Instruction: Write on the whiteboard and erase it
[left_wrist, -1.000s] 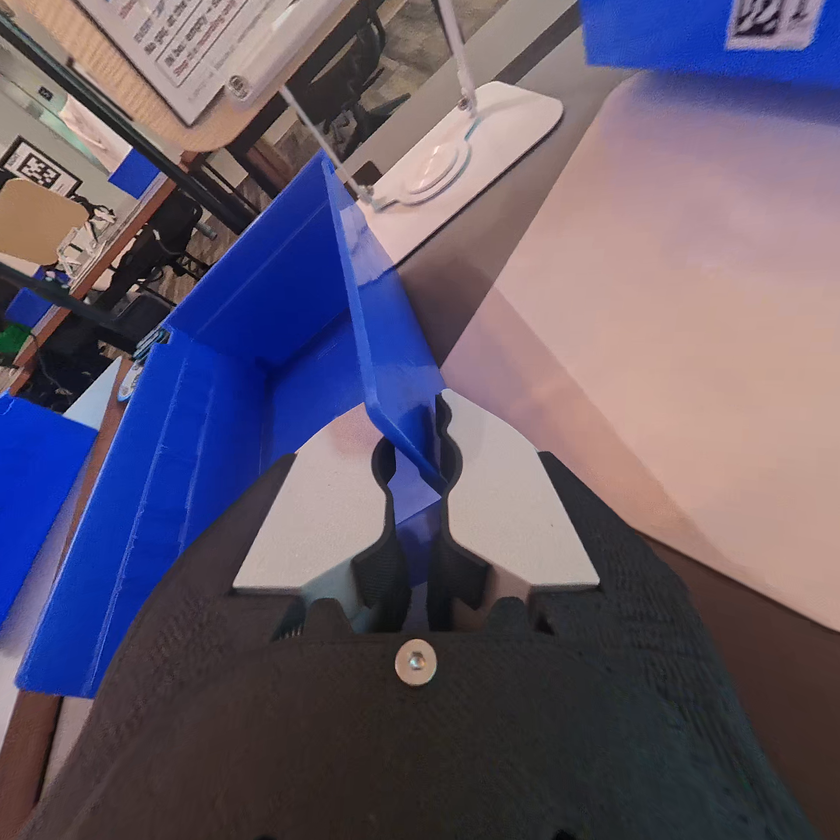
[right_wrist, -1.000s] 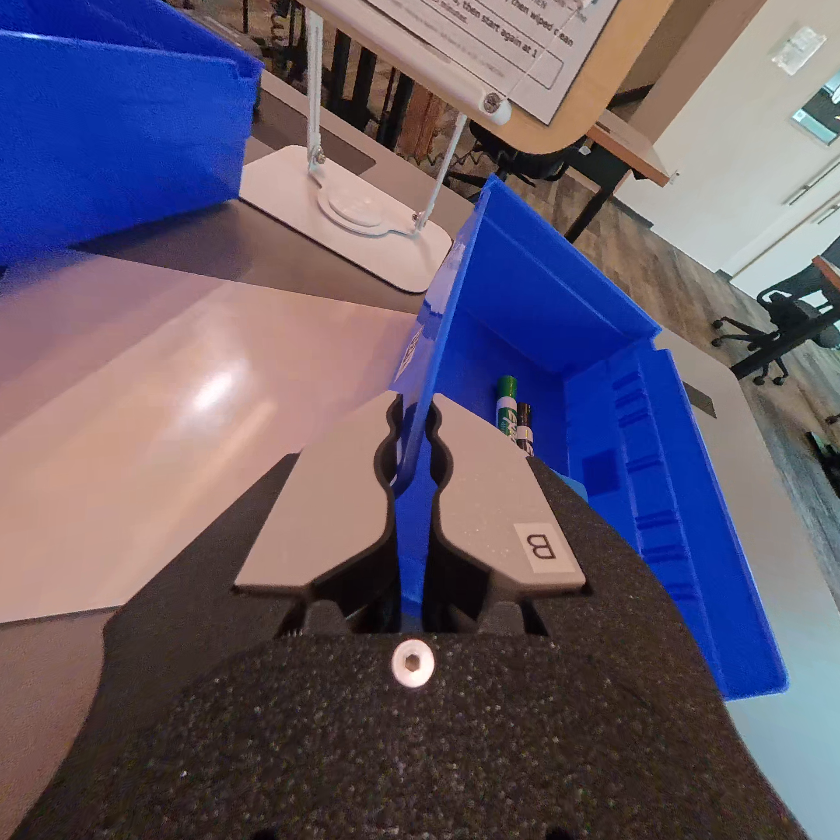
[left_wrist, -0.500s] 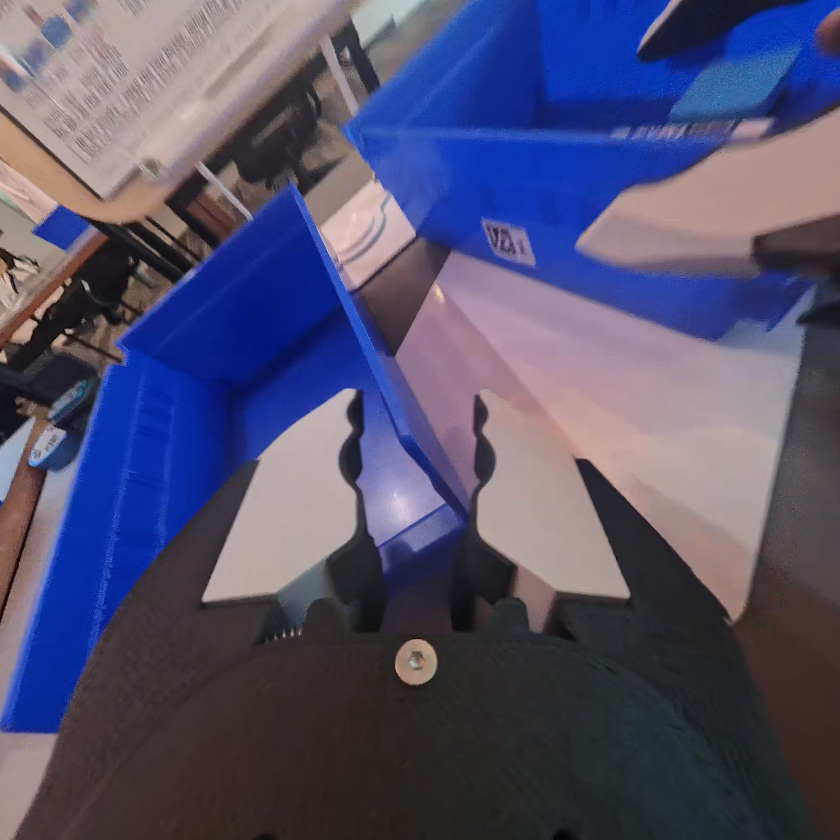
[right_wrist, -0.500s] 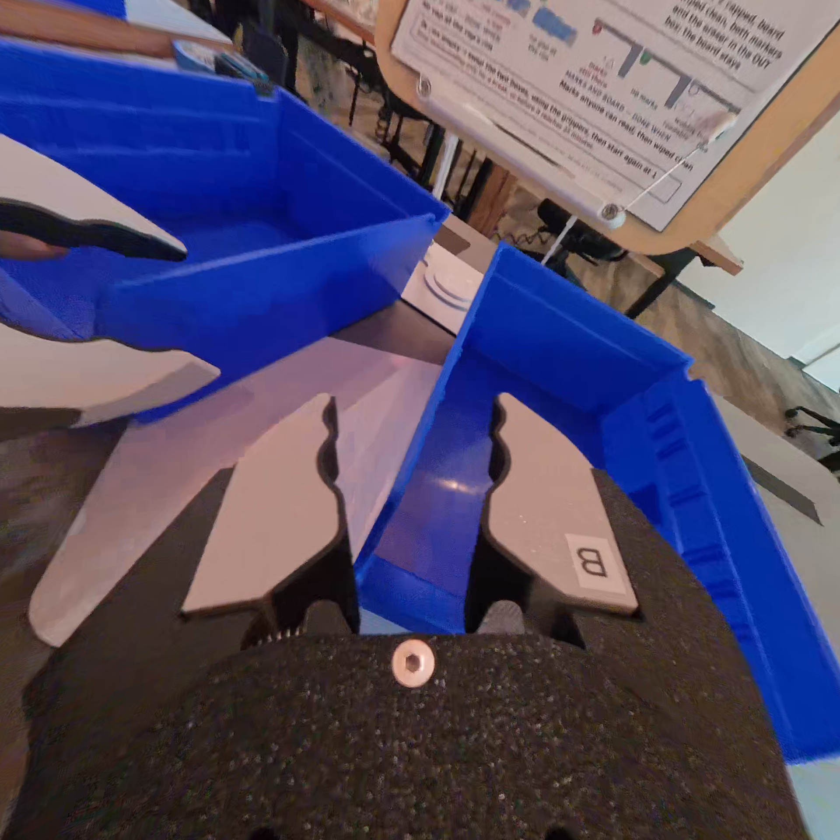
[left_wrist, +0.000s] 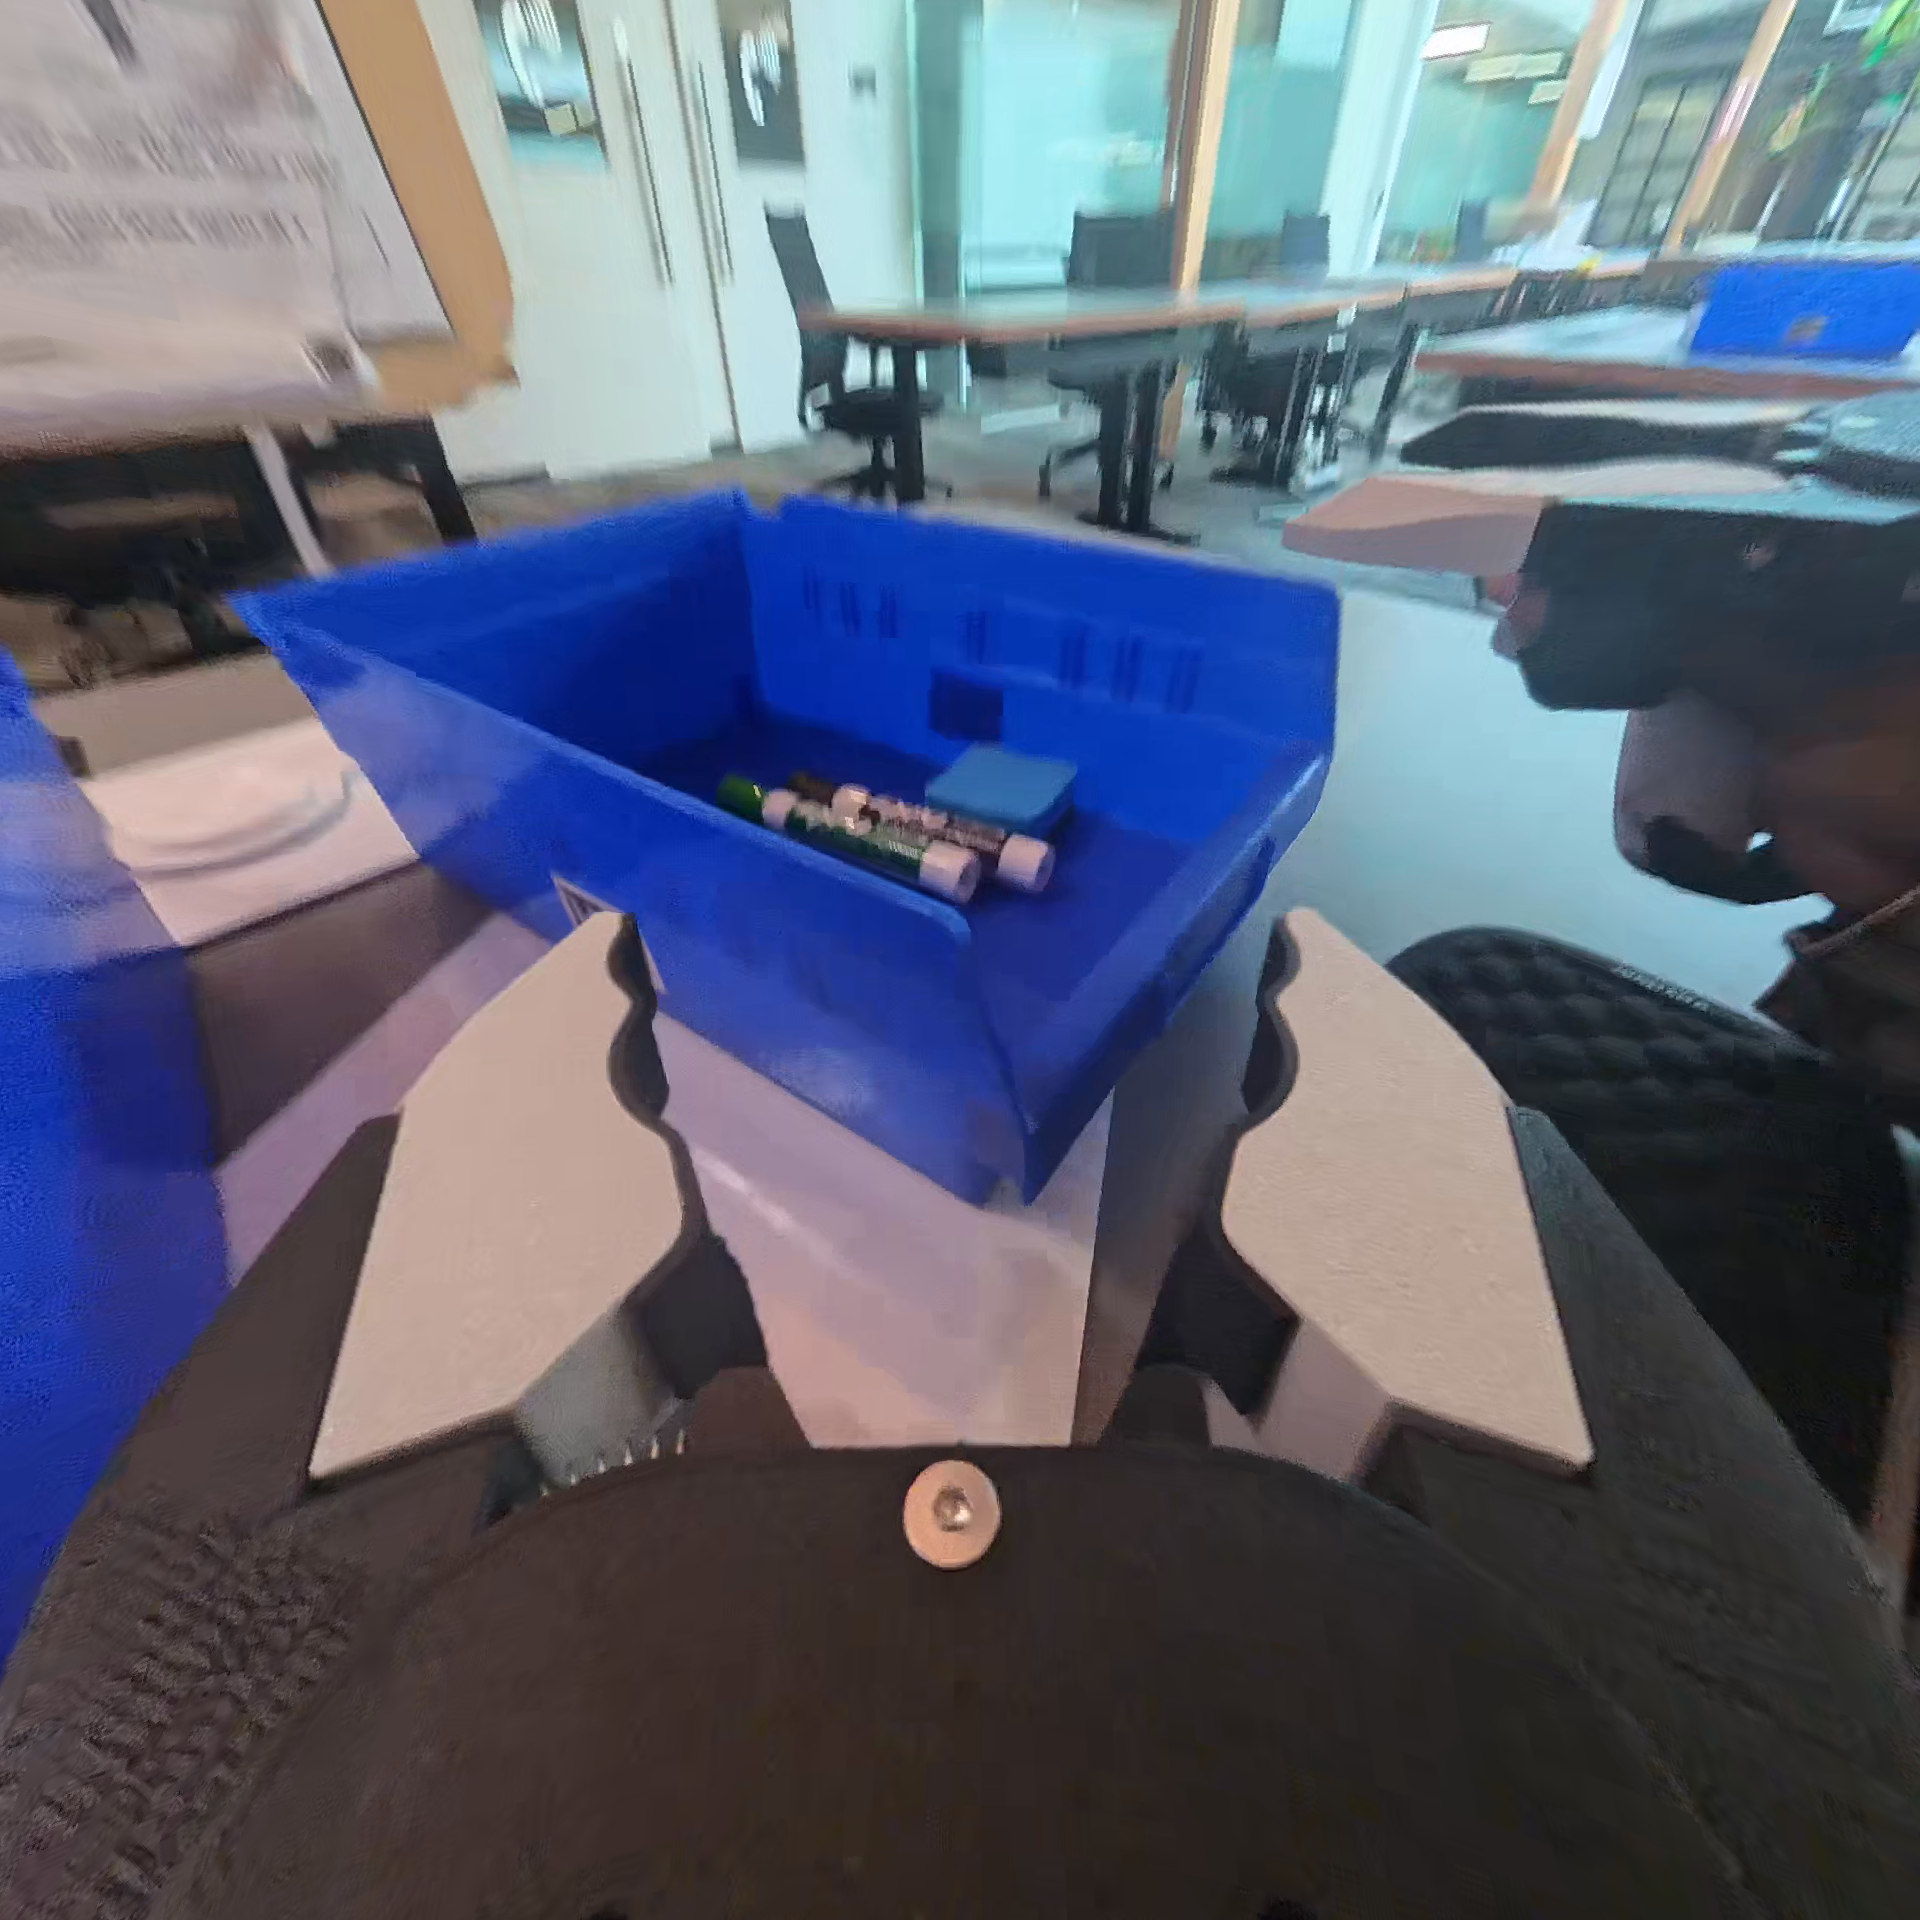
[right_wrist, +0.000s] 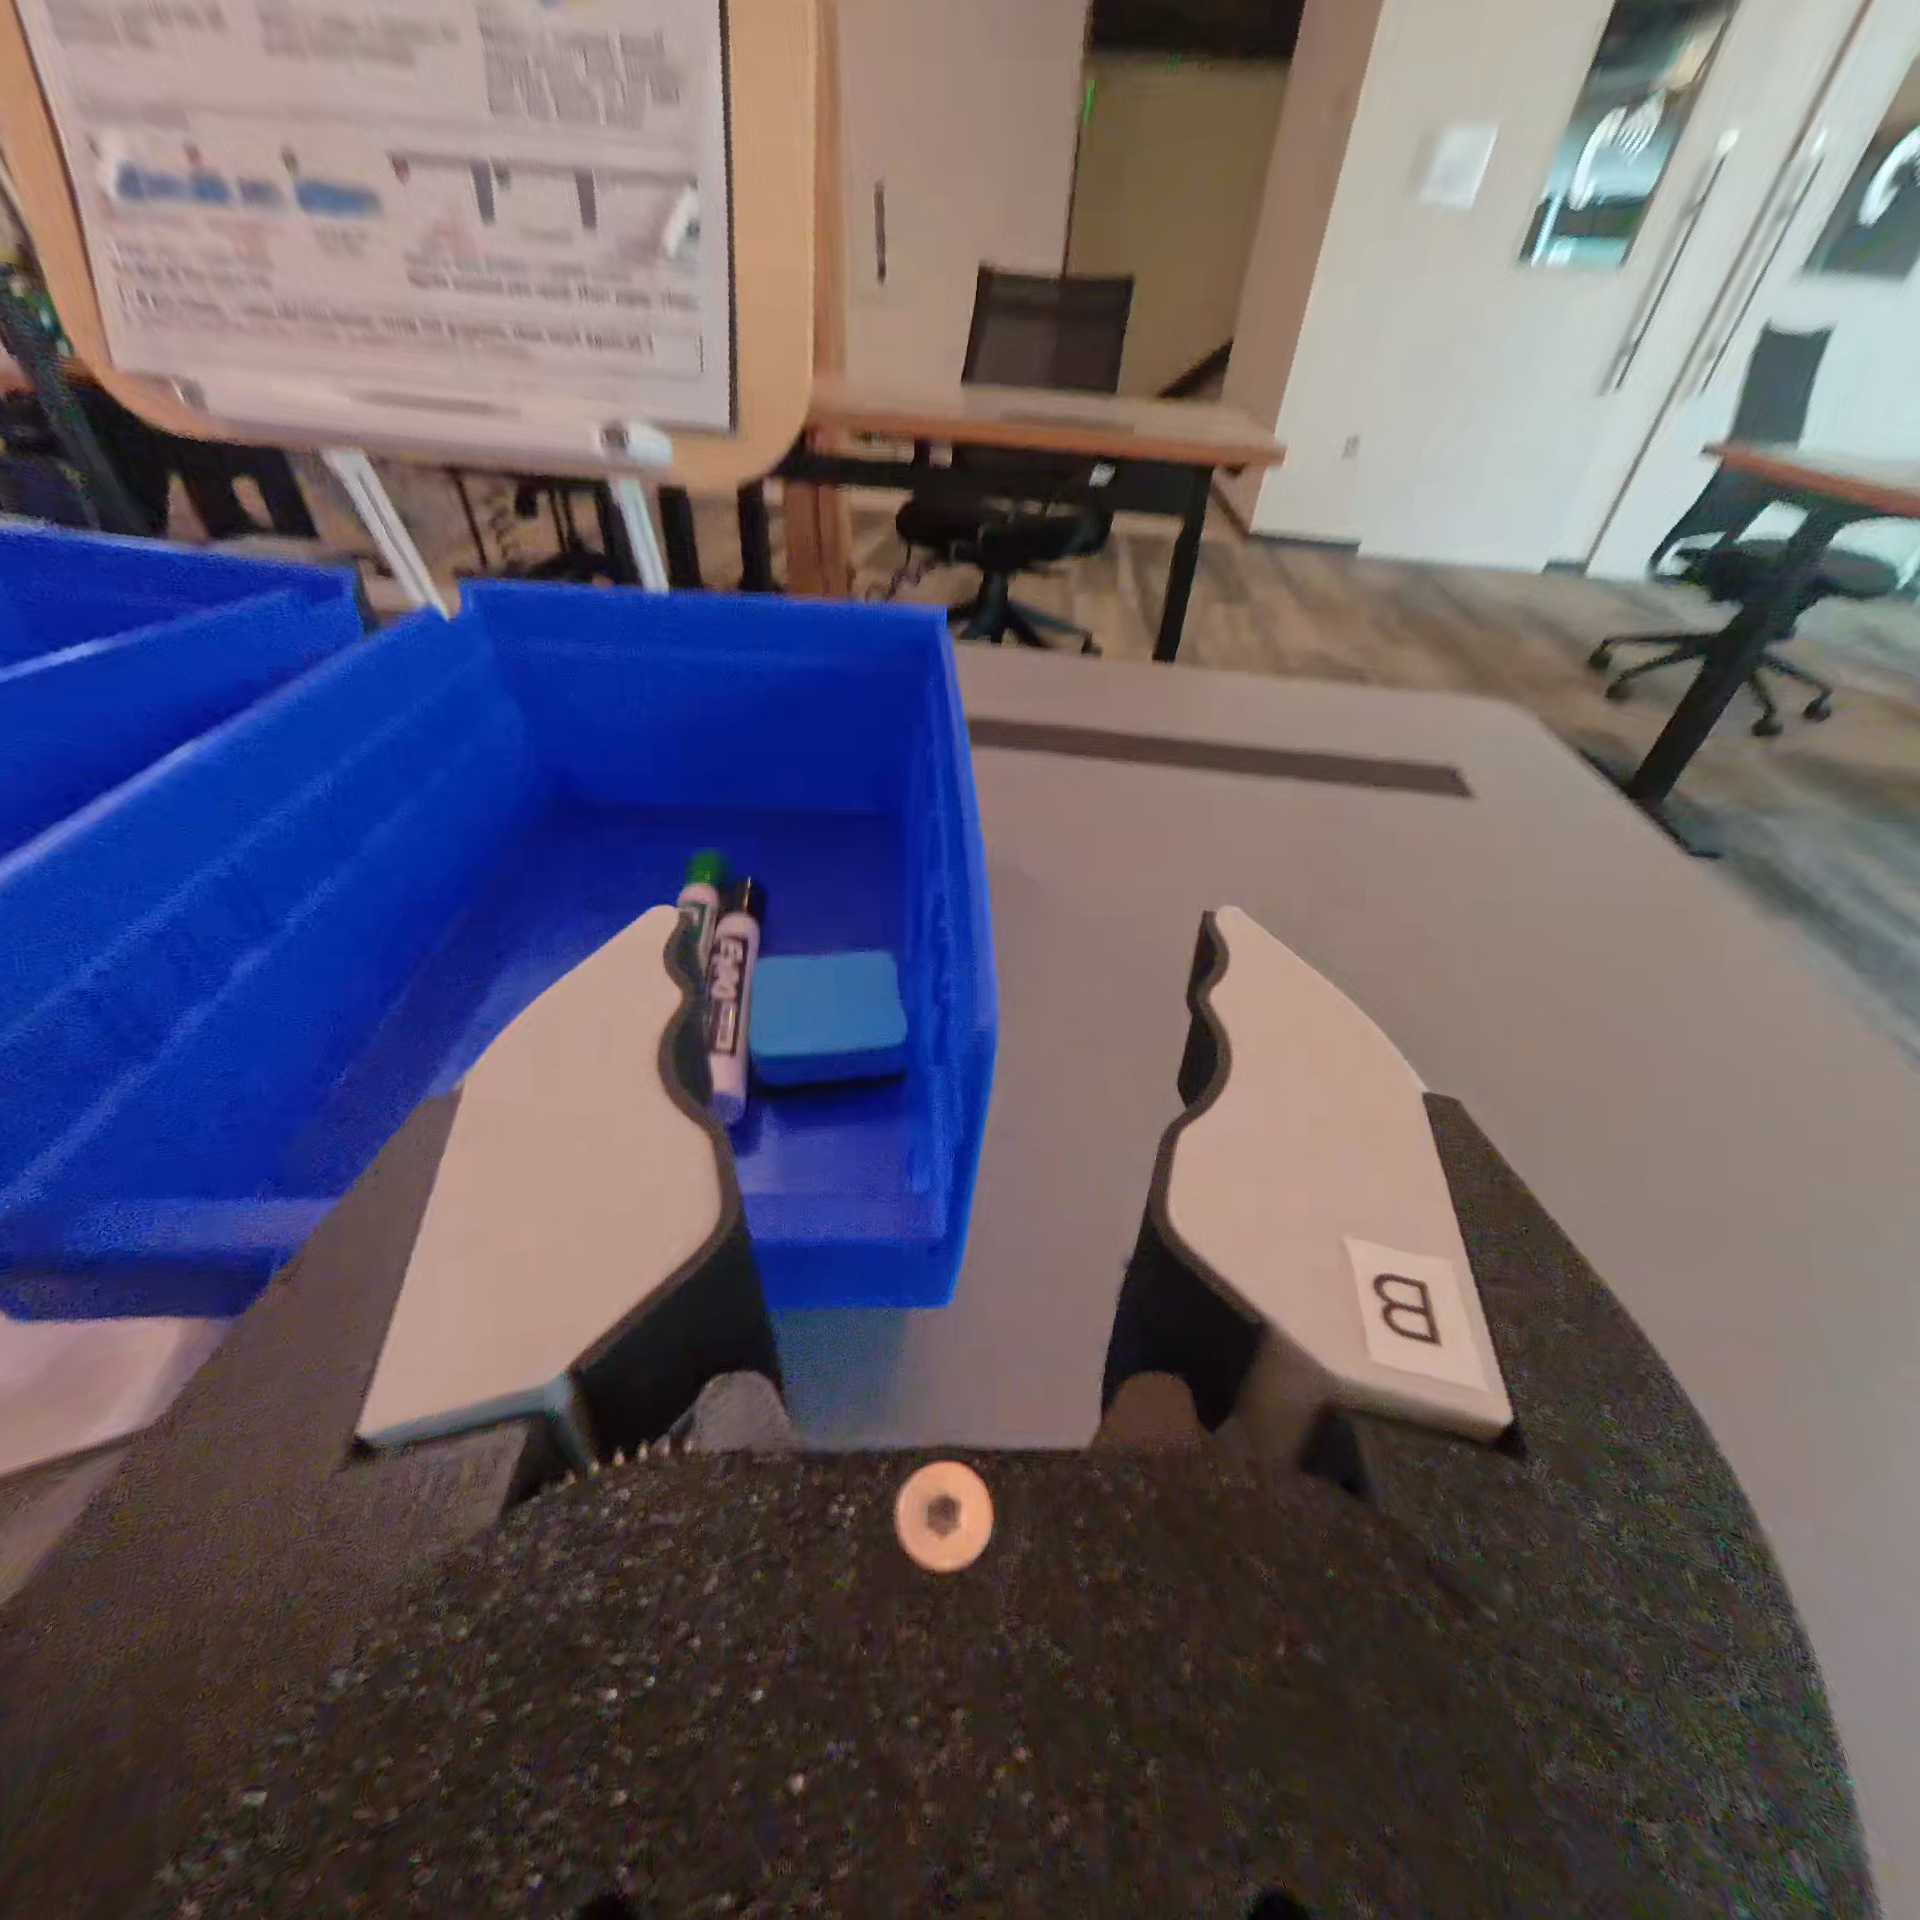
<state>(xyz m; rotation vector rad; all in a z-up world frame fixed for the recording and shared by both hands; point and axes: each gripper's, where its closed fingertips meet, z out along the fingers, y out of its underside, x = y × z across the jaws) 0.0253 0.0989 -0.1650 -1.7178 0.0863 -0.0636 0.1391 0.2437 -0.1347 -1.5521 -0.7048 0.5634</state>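
Note:
A blue bin (left_wrist: 499, 675) stands on the table and holds a green marker (left_wrist: 852, 831), a black marker (left_wrist: 935, 821) and a blue eraser (left_wrist: 1003, 795). The white whiteboard (left_wrist: 883, 1299) lies flat by the bin's near corner. My left gripper (left_wrist: 954, 935) is open wide and empty, just short of the bin. In the right wrist view the same bin (right_wrist: 208, 935) holds the green marker (right_wrist: 698, 904), black marker (right_wrist: 732, 987) and eraser (right_wrist: 826, 1018). My right gripper (right_wrist: 940, 925) is open wide and empty, at the bin's right wall. It also shows at the left wrist view's right edge (left_wrist: 1455, 520).
A second blue bin (right_wrist: 156, 644) stands to the left, also seen in the left wrist view (left_wrist: 62, 1039). A printed sheet on a white stand (right_wrist: 416, 208) rises behind the bins. The grey table (right_wrist: 1455, 935) extends right. Office desks and chairs stand beyond.
Both grippers were shut on bin walls a second ago. They have let go, opened wide and pulled back, and both views now look level at the bin with the markers.

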